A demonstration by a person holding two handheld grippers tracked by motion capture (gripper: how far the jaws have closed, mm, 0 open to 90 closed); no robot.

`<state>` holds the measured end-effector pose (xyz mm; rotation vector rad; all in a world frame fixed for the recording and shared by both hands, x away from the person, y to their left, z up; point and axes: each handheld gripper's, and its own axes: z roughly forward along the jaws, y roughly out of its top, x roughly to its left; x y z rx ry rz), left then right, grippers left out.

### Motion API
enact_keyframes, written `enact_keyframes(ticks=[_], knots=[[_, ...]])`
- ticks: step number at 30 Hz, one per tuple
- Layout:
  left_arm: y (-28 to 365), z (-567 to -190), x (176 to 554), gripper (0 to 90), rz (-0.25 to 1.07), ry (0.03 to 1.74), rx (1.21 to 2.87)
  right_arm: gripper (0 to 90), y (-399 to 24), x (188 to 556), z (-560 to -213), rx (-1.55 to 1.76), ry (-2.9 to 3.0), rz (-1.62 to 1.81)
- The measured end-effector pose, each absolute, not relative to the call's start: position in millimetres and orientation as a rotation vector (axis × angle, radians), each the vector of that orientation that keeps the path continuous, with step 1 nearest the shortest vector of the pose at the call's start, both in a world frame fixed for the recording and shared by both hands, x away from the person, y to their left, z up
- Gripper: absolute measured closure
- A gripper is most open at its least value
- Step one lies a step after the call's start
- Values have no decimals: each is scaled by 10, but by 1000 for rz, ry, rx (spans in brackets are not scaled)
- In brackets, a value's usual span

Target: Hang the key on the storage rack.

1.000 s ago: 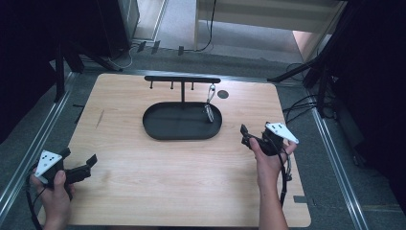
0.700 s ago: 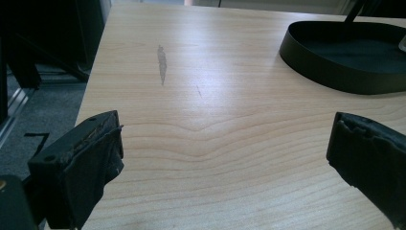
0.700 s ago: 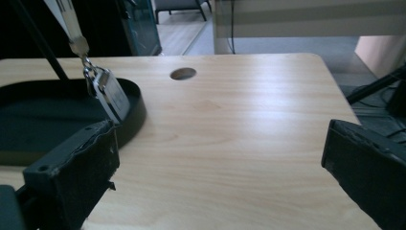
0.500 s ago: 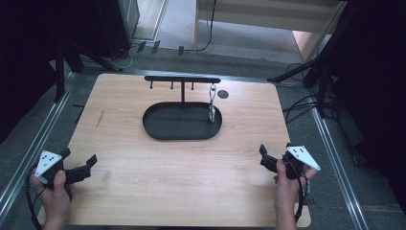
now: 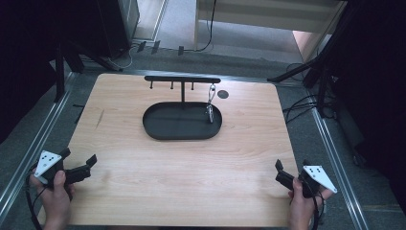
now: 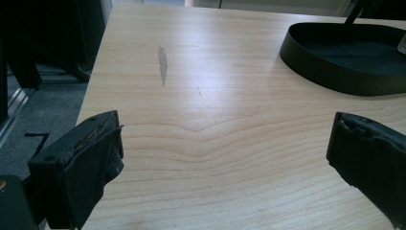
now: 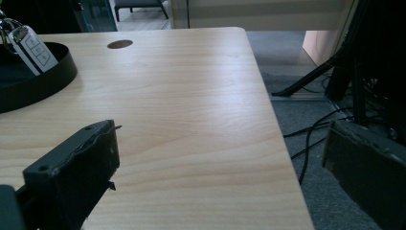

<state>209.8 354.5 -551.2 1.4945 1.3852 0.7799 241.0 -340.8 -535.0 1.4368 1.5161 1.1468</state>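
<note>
A black oval tray (image 5: 163, 132) sits at the far middle of the wooden table (image 5: 191, 182), with a black hook rack (image 5: 182, 79) rising from it. A white key fob (image 5: 209, 109) hangs on a ring from the rack's rightmost hook, down over the tray's right end. My left gripper (image 5: 79, 157) rests open near the front left corner, nothing between its jaws. My right gripper (image 5: 292, 166) is open at the front right edge, also empty. In the left gripper view the tray (image 6: 330, 79) lies ahead to the right of my left gripper (image 6: 225, 153). In the right gripper view the key fob (image 7: 33, 48) stands far left of my right gripper (image 7: 225, 158).
A small dark round hole (image 5: 223, 94) marks the table right of the rack. A grey smear (image 6: 162, 64) shows on the wood at the left. Cables (image 5: 301, 103) and stand legs lie on the floor right of the table. Metal rails (image 5: 43, 139) run along both sides.
My right gripper has drawn back from beside the tray's right end to the front right corner of the table. The left gripper has stayed in place.
</note>
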Motion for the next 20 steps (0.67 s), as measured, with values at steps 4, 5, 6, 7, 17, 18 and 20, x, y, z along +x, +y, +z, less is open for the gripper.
enact_keyframes(ticks=[4,5,6,7,17,18,20], knots=[[3544,-5512,2095,0,782,1384,1493,0,-3495,2308,-5386,1427,1512,1135],[3544,-5512,2095,0,782,1384,1492,0,-3519,2283,-5392,1424,1512,1132],[3545,-5512,2096,0,781,1385,1492,0,-3537,2263,-5396,1425,1508,1129],[3544,-5512,2096,0,782,1385,1492,0,-3565,2230,-5402,1430,1501,1128],[3536,-5512,2095,0,791,1382,1497,0,-3725,2043,-5450,1451,1458,1137],[3534,-5513,2094,0,789,1383,1498,0,-3730,2036,-5451,1453,1456,1136],[3533,-5511,2092,0,789,1383,1501,0,-3742,2024,-5450,1456,1461,1141]])
